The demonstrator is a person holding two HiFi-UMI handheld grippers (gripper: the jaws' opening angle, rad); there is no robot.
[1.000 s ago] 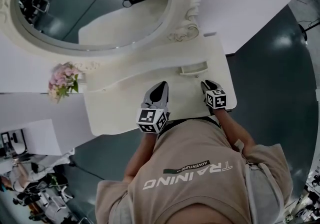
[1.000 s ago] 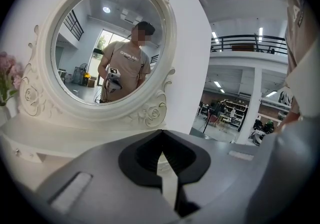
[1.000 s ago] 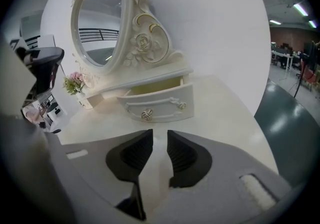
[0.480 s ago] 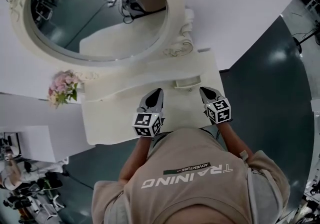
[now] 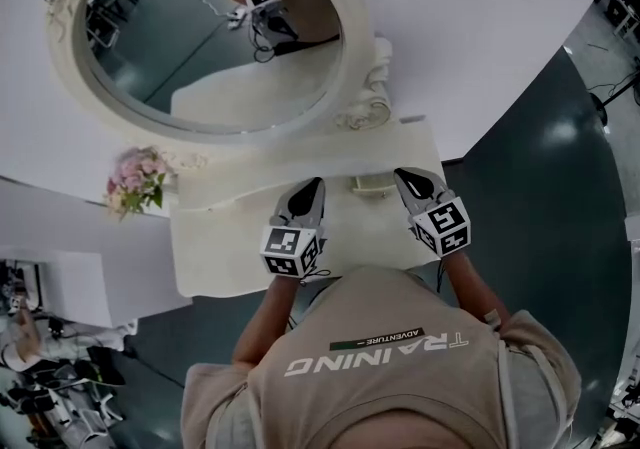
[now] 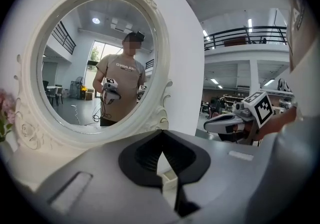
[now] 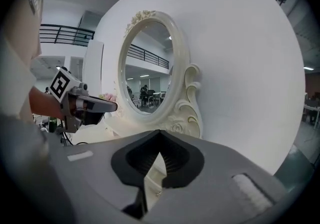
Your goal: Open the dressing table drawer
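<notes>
The approach is judged to be the step in hand, since nothing is gripped. The left gripper [image 5: 308,187] and the right gripper [image 5: 407,177] are held above the dressing table [image 5: 225,257], each with its jaws pressed together and nothing between them. The small drawer [image 5: 372,185] is seen on the table top at the foot of the mirror [image 5: 200,37], between the two pairs of jaw tips and below them, nearer the right pair. Whether it is already partly drawn out cannot be told. Next, the right jaws would need to be parted, lowered to the drawer's front, closed on its pull and drawn straight back.
</notes>
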